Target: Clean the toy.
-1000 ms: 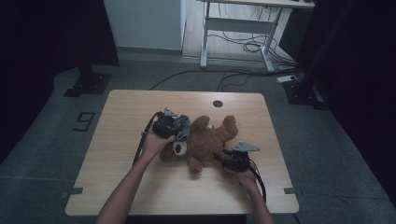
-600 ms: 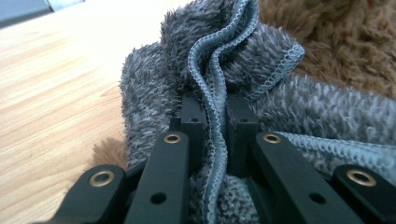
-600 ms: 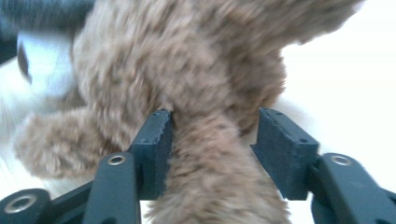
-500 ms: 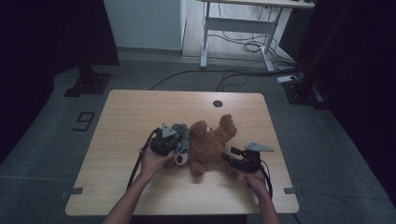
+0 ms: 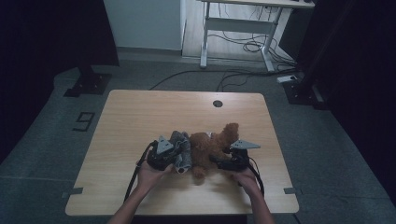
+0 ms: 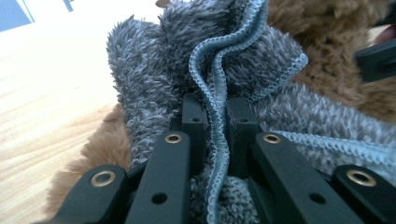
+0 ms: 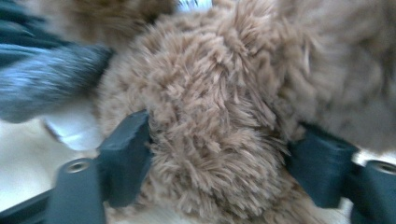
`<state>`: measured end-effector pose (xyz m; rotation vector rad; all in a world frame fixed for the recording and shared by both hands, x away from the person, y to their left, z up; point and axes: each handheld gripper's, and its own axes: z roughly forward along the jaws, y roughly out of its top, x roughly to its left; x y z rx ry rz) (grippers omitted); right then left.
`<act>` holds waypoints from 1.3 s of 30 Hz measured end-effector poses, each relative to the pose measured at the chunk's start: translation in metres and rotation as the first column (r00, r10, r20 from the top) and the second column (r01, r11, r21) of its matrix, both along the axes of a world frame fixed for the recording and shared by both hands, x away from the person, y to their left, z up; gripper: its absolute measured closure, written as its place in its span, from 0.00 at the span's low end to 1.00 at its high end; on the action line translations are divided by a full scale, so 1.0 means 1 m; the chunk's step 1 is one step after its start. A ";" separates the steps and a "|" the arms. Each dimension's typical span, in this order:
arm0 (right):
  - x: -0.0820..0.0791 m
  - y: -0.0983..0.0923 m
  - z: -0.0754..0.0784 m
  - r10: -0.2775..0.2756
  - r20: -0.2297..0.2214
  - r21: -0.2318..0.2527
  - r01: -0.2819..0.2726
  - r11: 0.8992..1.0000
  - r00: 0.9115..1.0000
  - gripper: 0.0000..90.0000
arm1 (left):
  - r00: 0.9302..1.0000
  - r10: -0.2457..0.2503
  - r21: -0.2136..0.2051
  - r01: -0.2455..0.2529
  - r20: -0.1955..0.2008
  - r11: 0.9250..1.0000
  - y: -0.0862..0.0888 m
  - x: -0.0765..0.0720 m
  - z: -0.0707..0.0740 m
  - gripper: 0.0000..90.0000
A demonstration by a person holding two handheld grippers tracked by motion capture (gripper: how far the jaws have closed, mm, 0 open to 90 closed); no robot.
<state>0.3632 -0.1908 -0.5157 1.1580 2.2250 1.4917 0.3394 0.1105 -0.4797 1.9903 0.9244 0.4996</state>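
The brown plush bear [image 5: 210, 147] lies near the front middle of the tabletop [image 5: 140, 116], closer to the person than a second ago. A grey fleece garment [image 5: 181, 149] bunches at its nine o'clock side. The left hand-held gripper [image 5: 175, 156] is pressed together on the garment's stitched hem [image 6: 215, 93] and has dragged it toward the six o'clock edge. At three o'clock, the right hand-held gripper [image 5: 219, 161] has just been opening; its jaws now flank a furry limb [image 7: 210, 140], barely brushing it, so that hold looks released. Judging by this, the garment is being worked along the bear while the right side regrips.
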 end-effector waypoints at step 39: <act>-0.013 0.001 -0.019 -0.022 0.063 0.040 0.020 0.999 0.998 0.62 | 0.988 0.122 -0.038 -0.126 -0.098 0.991 0.054 0.017 0.016 0.88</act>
